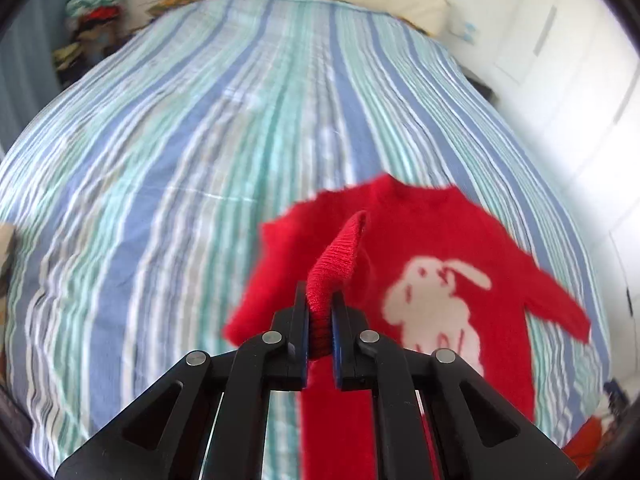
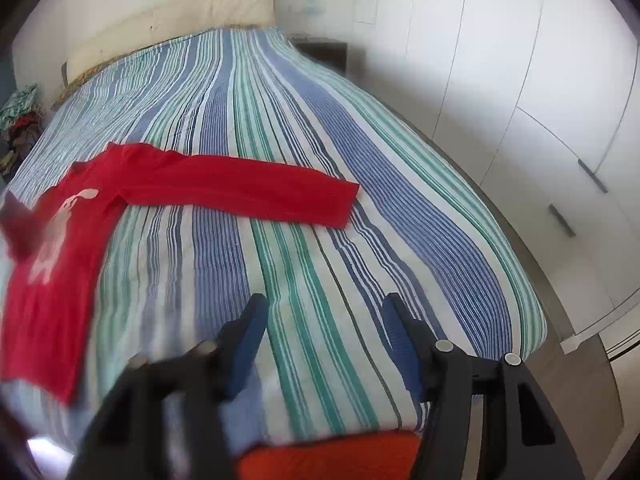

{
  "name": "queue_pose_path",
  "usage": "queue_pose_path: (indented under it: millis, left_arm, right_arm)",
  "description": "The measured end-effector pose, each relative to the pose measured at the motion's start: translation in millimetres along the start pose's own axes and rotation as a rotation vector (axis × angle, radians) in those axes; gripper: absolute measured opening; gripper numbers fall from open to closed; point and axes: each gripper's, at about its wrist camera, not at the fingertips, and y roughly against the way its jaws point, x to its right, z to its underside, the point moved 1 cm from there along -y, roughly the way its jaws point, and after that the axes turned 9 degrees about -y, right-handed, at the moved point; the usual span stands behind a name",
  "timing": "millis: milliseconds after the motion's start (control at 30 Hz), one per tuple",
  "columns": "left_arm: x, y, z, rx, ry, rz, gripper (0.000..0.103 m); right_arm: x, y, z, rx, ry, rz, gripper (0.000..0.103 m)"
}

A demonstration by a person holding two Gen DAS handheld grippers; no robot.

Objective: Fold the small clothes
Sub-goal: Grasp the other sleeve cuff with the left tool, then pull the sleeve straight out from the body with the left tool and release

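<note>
Sweater [image 1: 436, 264] lies flat on the bed [image 1: 180, 160], lower right of the left view, one sleeve [image 2: 248, 190] stretched across mid-frame in the right view. Your left gripper [image 1: 320, 312] pinches the other cuff [image 1: 340, 256], lifted: likely a sleeve fold, so carry it over the chest. Right gripper [image 2: 324, 344] stands spread, empty. Striped cover around is free; the wardrobe [image 2: 520, 80] stands beyond the bed's right edge.

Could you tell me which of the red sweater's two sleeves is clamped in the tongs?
The sleeve lifted over the sweater's front, in the left tongs; the other sleeve lies flat on the bedspread.
</note>
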Motion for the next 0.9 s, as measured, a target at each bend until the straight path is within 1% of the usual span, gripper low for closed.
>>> queue_pose_path:
  millis: [33,67,133,200,267,333,400,467,533,600,700,800,867,900]
  left_arm:
    - [-36.1,11.8,1.2,0.02,0.077,-0.051,0.007]
    - [-70.6,15.6,1.2,0.027,0.137,-0.11,0.007]
    - [-129.0,24.1,14.6,0.025,0.247,-0.22,0.007]
    - [-172.1,23.2,33.0,0.01,0.325,-0.305,0.007]
    - [-198.2,16.9,51.4,-0.013,0.37,-0.349,0.007]
    - [-208.2,4.9,65.7,-0.041,0.408,-0.347,0.007]
    - [-210.4,-3.1,77.9,-0.055,0.43,-0.347,0.007]
    - [-208.5,-8.9,86.6,-0.062,0.413,-0.369,0.007]
    - [-210.7,-16.8,98.0,-0.09,0.41,-0.386,0.007]
    - [-219.6,-23.7,115.3,-0.124,0.455,-0.387,0.006]
    - [-237.6,-34.9,144.1,-0.161,0.562,-0.369,0.006]
    - [-245.4,-41.4,163.1,-0.155,0.626,-0.333,0.006]
    - [-244.9,-42.2,165.3,-0.144,0.627,-0.326,0.007]
    - [-245.6,-41.5,165.9,-0.142,0.628,-0.323,0.009]
  right_arm:
    - [1.3,0.3,-0.7,0.004,-0.008,-0.002,0.059]
    - [2.0,0.3,-1.6,0.006,-0.014,-0.002,0.059]
    - [1.5,-1.2,-2.9,0.005,-0.017,0.0,0.059]
    - [-2.3,-3.0,-3.8,-0.002,-0.003,0.006,0.059]
    - [-7.6,-5.3,-3.4,-0.009,0.021,0.013,0.059]
    - [-12.9,-6.7,-2.6,-0.015,0.047,0.021,0.059]
    - [-16.5,-8.4,-1.1,-0.023,0.067,0.03,0.059]
    - [-18.3,-9.3,-0.5,-0.027,0.076,0.038,0.059]
    - [-18.3,-10.6,-0.1,-0.031,0.078,0.043,0.059]
    - [-17.9,-10.7,0.5,-0.031,0.078,0.046,0.059]
    - [-17.5,-10.6,0.8,-0.031,0.079,0.048,0.059]
    - [-16.5,-11.0,0.7,-0.035,0.078,0.051,0.059]
    - [-16.2,-11.3,1.0,-0.037,0.079,0.053,0.059]
    - [-16.4,-11.3,1.4,-0.038,0.081,0.055,0.059]
